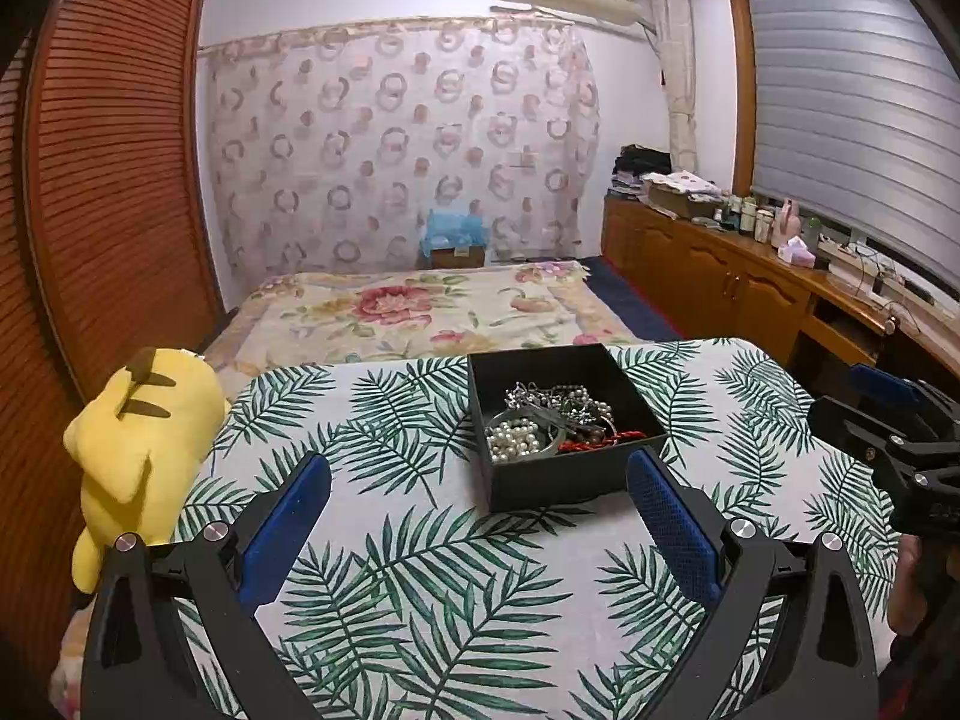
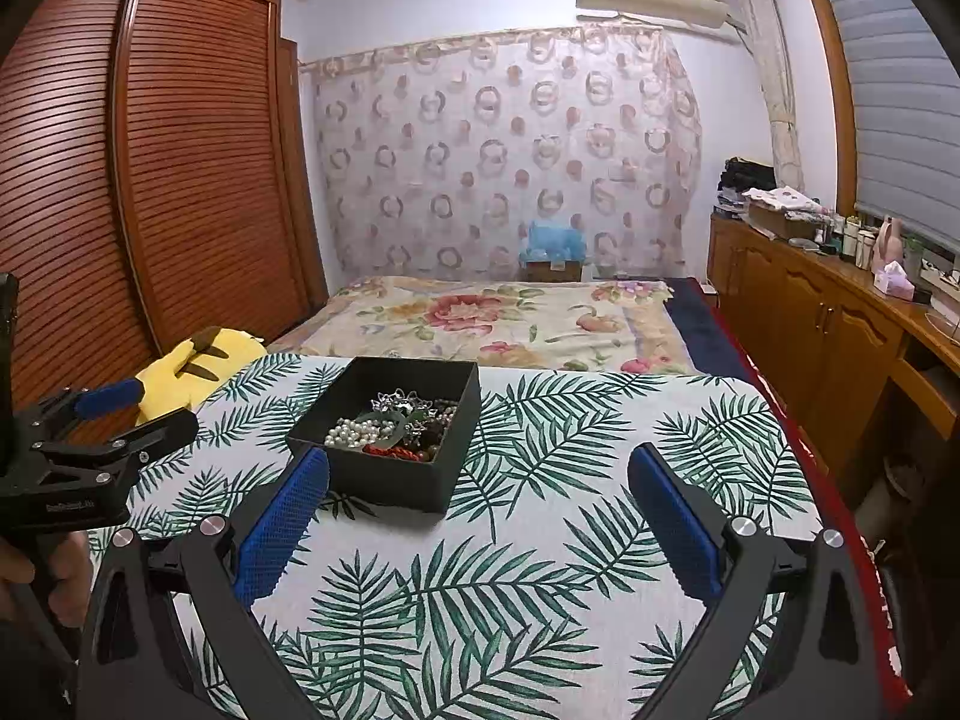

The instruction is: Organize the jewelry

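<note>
A black open box [image 1: 561,474] stands on the leaf-print tablecloth [image 1: 420,570]. It holds a tangle of jewelry: white pearls [image 1: 512,439], a silver chain [image 1: 540,394] and red beads [image 1: 600,441]. My left gripper [image 1: 480,474] is open and empty, just short of the box. My right gripper [image 2: 479,468] is open and empty, with the box [image 2: 390,477] ahead and left, near its left finger [image 2: 282,525]. The pearls [image 2: 354,432] and red beads [image 2: 393,452] show there too. Each gripper shows at the other view's edge, the right one [image 1: 894,438] and the left one [image 2: 90,438].
A yellow plush toy [image 1: 144,450] lies at the table's left edge, also in the right wrist view [image 2: 186,369]. Beyond the table is a bed with a floral cover [image 1: 420,312]. A louvred wooden wardrobe [image 2: 150,168] stands left, a wooden cabinet [image 1: 720,276] with clutter right.
</note>
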Available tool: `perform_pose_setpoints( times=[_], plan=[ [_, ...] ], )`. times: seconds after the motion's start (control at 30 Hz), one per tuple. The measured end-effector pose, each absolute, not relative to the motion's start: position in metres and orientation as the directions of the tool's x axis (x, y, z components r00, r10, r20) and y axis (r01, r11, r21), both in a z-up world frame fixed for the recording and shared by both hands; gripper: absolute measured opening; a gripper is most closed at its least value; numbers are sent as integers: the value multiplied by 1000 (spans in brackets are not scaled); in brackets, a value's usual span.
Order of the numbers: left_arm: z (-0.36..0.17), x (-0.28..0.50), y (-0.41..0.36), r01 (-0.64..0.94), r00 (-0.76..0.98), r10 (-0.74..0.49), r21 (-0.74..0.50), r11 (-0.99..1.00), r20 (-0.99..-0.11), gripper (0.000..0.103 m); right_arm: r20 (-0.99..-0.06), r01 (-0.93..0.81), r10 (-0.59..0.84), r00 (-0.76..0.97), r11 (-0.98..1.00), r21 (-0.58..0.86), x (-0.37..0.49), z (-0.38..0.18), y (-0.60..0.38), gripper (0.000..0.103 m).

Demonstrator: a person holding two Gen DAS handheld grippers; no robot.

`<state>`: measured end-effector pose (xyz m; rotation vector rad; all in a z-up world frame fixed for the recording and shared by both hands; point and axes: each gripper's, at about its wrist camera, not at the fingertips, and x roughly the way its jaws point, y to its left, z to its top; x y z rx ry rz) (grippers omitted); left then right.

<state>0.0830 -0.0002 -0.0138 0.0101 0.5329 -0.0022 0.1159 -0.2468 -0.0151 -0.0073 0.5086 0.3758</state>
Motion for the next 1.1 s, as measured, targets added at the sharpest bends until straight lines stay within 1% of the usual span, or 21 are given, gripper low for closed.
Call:
perform_pose_setpoints(
  times=[1.1],
  plan=[
    [-11, 78, -6, 1, 870, 0, 1, 1000, -493, 95, -468, -343, 338, 817, 936, 78, 110, -14, -245, 101]
  ],
)
